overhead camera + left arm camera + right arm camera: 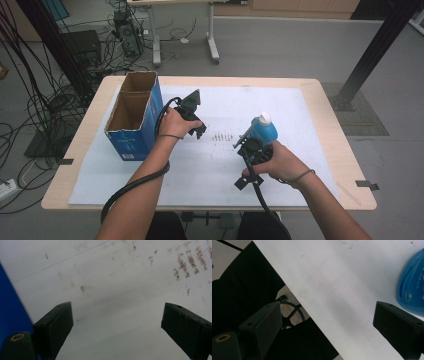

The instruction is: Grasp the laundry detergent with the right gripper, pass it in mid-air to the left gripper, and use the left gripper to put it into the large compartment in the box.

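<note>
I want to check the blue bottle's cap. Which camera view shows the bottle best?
The high view: the blue bottle shows with its white cap, just beyond the right claw. The right gripper view catches only a curved blue edge; the left gripper view shows stained white table covering.

We held the left hand-held gripper (pixel 192 117) just beside the open blue box (pixel 134 115) on the bench (pixel 320 100). Our right hand-held gripper (pixel 248 162) sat against the blue bottle (pixel 263 130) with its white cap (pixel 264 118).
</note>
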### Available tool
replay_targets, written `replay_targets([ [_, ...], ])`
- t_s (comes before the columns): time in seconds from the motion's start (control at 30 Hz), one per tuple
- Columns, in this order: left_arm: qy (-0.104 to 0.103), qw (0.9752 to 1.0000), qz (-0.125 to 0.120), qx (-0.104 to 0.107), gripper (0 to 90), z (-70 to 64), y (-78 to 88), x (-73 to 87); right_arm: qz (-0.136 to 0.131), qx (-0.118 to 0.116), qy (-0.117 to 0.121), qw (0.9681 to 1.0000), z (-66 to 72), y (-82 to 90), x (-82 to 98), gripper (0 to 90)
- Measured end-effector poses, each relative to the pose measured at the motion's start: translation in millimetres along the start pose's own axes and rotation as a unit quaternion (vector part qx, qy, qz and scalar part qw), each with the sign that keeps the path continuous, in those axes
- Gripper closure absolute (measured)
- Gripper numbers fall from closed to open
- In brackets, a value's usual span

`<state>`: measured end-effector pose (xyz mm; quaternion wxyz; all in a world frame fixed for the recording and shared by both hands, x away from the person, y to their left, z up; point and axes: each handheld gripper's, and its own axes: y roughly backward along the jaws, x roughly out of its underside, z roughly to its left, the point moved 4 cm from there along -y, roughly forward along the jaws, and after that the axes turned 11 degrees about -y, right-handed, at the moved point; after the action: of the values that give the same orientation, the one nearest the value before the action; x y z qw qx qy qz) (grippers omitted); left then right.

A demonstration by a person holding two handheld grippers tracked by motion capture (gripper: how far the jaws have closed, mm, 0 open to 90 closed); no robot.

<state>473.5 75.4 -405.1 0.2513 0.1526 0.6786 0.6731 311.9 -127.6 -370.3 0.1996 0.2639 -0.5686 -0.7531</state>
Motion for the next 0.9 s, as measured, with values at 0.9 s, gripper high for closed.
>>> replay_targets([
  [0.9,-0.001,1.0,0.002,0.005,10.8,-0.2,3.8,3.4,0.001,-0.002,-0.027,0.9996,-14.1,-2.2,21.0,8.2],
])
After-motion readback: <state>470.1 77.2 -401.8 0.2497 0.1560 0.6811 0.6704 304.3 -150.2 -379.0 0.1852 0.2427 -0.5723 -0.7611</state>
